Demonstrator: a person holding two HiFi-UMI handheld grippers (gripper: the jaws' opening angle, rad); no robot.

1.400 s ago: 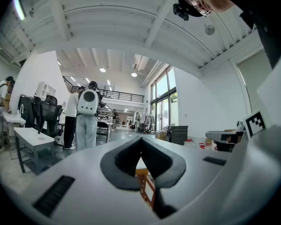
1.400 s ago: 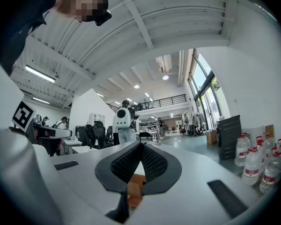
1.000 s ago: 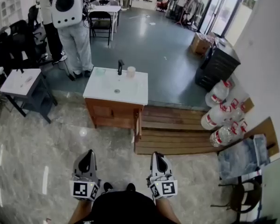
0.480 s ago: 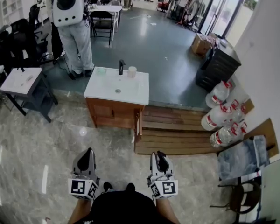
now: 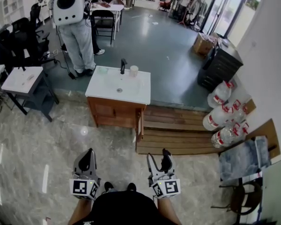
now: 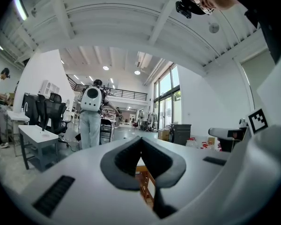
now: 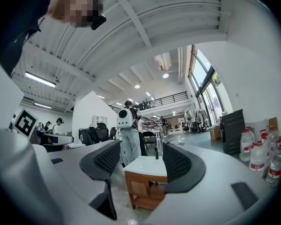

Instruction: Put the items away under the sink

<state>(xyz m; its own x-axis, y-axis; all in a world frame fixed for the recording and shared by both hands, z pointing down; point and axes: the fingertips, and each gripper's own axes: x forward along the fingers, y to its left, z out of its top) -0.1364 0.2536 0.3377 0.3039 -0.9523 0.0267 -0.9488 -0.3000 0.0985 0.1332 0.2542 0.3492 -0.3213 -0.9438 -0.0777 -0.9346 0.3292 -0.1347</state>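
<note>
The sink cabinet [image 5: 115, 114] is a wooden unit with a white basin top [image 5: 107, 89], standing on the floor ahead of me. A black faucet [image 5: 123, 65] and a pale cup [image 5: 134, 70] sit at its back edge. Both grippers are held low and well short of it. My left gripper [image 5: 86, 159] is shut with nothing between its fingers; in the left gripper view its pads [image 6: 131, 156] meet at the tip. My right gripper [image 5: 159, 156] is open and empty, and the cabinet [image 7: 145, 182] shows between its jaws.
A person with a white backpack [image 5: 70, 8] stands behind the sink. A wooden slatted platform [image 5: 178, 132] lies right of the cabinet, with large water jugs [image 5: 222, 114] and a black cabinet [image 5: 218, 65] beyond. A small white table [image 5: 19, 81] stands to the left.
The right gripper's jaws have spread apart from shut. The left gripper stays shut. The person behind the sink has shifted a little.
</note>
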